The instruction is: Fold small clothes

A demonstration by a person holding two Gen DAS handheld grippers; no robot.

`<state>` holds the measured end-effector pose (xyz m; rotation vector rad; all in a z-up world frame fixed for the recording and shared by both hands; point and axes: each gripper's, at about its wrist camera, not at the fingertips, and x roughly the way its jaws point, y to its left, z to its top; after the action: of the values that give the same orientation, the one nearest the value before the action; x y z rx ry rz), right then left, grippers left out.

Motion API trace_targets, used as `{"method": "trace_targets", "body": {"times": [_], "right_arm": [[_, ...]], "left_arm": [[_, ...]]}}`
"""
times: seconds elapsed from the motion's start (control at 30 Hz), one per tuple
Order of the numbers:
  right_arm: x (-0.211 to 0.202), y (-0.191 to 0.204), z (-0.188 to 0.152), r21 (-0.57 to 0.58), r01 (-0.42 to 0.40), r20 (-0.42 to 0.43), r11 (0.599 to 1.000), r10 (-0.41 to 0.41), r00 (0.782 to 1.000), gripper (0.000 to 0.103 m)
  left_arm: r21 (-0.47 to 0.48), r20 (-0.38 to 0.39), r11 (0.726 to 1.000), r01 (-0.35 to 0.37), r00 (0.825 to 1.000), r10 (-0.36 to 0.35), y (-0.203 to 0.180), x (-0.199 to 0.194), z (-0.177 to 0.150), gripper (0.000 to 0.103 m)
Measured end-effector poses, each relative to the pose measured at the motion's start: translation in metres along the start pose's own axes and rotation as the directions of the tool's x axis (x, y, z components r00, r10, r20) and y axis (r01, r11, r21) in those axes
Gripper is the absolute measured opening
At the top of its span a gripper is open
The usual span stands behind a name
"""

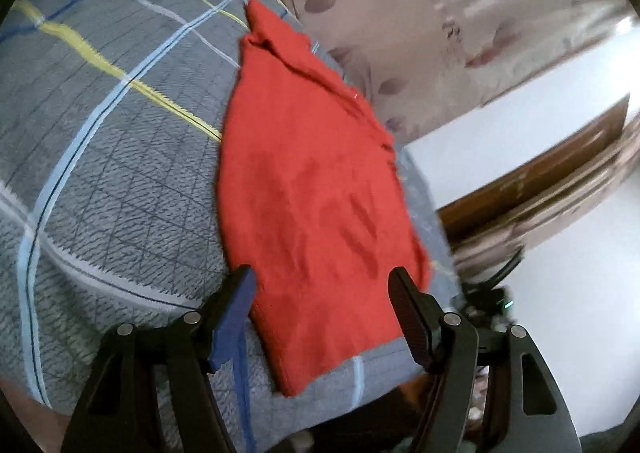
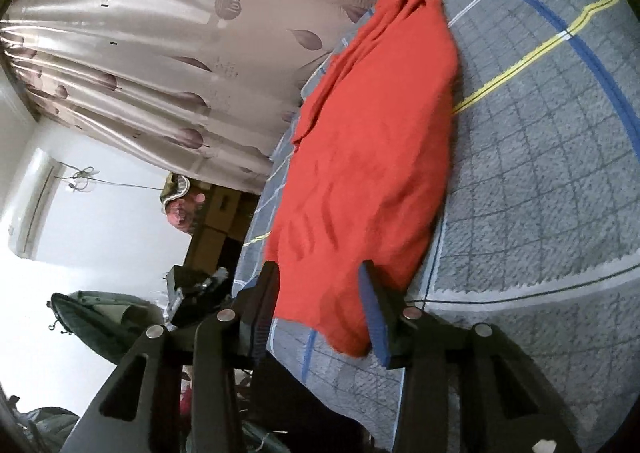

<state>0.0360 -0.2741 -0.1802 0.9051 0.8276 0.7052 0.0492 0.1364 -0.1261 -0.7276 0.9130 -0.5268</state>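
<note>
A red garment point(image 1: 316, 189) lies on the bed's plaid blanket point(image 1: 100, 157), near the blanket's edge toward the curtain point(image 2: 132, 53), already narrowed into a long strip. Both claws are spread and hold nothing — the left claw point(image 1: 322, 295) and the right claw point(image 2: 320, 293) each straddle the garment's near end. Judged next: pinch that near hem with both, then carry it toward the far end to halve the strip.

Garment point(image 1: 316, 189) on bedspread point(image 1: 100, 157), near its edge.
Lies lengthwise beside curtain point(image 2: 132, 53), between open left gripper point(image 1: 322, 293) fingers.
</note>
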Motion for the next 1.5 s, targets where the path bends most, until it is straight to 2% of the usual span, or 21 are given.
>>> {"method": "trace_targets", "body": {"times": [0.07,0.1,0.23,0.3,0.4,0.47,0.57,0.63,0.8,0.83,0.87,0.9,1.0,1.1,1.23,1.37,1.5], "right_arm": [[0.003,0.0,0.003,0.008,-0.015,-0.007,1.0,0.015,1.0,0.04],[0.004,0.0,0.004,0.013,-0.019,-0.005,1.0,0.019,1.0,0.042],[-0.001,0.002,0.006,0.019,-0.014,0.013,1.0,0.013,1.0,0.053],[-0.003,0.006,0.005,-0.015,0.012,-0.004,1.0,-0.012,1.0,0.055],[-0.004,0.007,0.005,-0.017,-0.009,-0.015,1.0,0.008,1.0,0.062],[-0.002,0.008,0.007,-0.013,-0.03,-0.009,0.999,0.03,1.0,0.066],[0.002,0.01,0.009,-0.012,-0.05,-0.005,0.999,0.049,0.999,0.069],[0.006,0.01,0.011,-0.015,-0.061,-0.01,0.998,0.06,0.998,0.069],[0.011,0.003,0.018,0.031,-0.125,0.011,0.992,0.125,0.992,0.069],[0.012,0.002,0.019,0.035,-0.129,0.014,0.991,0.129,0.992,0.069],[0.012,0.001,0.019,0.041,-0.135,0.016,0.99,0.135,0.991,0.069],[0.011,0.001,0.019,0.044,-0.141,0.015,0.989,0.141,0.99,0.069],[0.007,0.0,0.017,0.036,-0.15,0.014,0.988,0.149,0.989,0.068],[0.006,0.0,0.017,0.038,-0.147,0.004,0.988,0.147,0.989,0.069],[0.012,0.008,0.019,0.021,-0.128,-0.023,0.992,0.129,0.991,0.076],[0.016,0.015,0.016,-0.028,-0.096,-0.051,0.995,0.095,0.994,0.076],[0.017,0.015,0.017,-0.028,-0.094,-0.053,0.995,0.092,0.994,0.076]], "left_arm": [[0.006,0.012,1.0,0.018,1.0,-0.018,-0.004,0.001,-0.001,0.083],[-0.003,0.027,0.999,0.038,0.999,-0.038,-0.004,0.0,-0.001,0.085],[-0.124,0.136,0.984,0.13,0.984,-0.113,0.013,-0.021,-0.001,0.085],[-0.152,0.088,0.982,0.11,0.991,-0.097,0.02,-0.023,0.003,0.085],[-0.122,0.046,0.991,0.063,0.997,-0.057,0.014,-0.018,0.005,0.085],[-0.061,-0.007,0.998,-0.001,1.0,0.001,0.003,-0.007,0.005,0.086],[0.03,-0.058,0.999,-0.037,0.998,0.038,-0.011,0.011,0.005,0.092],[0.03,-0.045,0.999,-0.014,0.999,0.015,-0.012,0.014,0.006,0.093],[0.004,0.062,0.999,0.043,0.997,-0.043,-0.008,0.012,0.006,0.093],[0.007,0.066,0.999,0.046,0.997,-0.046,-0.009,0.011,0.005,0.093],[0.001,0.067,0.999,0.05,0.996,-0.05,-0.008,0.01,0.004,0.086],[-0.026,0.069,0.997,0.076,0.995,-0.074,-0.004,0.008,0.003,0.073],[-0.137,0.079,0.979,0.15,0.987,-0.141,0.014,0.0,0.002,0.069],[-0.159,0.013,0.978,0.133,0.991,-0.132,0.015,0.002,0.005,0.068],[-0.165,-0.102,0.984,0.069,0.991,-0.087,0.004,0.012,0.008,0.069],[-0.206,-0.147,0.978,0.04,0.987,-0.071,0.008,0.008,0.002,0.069],[-0.228,-0.186,0.973,0.046,0.978,-0.09,0.01,0.007,-0.001,0.072]]}}
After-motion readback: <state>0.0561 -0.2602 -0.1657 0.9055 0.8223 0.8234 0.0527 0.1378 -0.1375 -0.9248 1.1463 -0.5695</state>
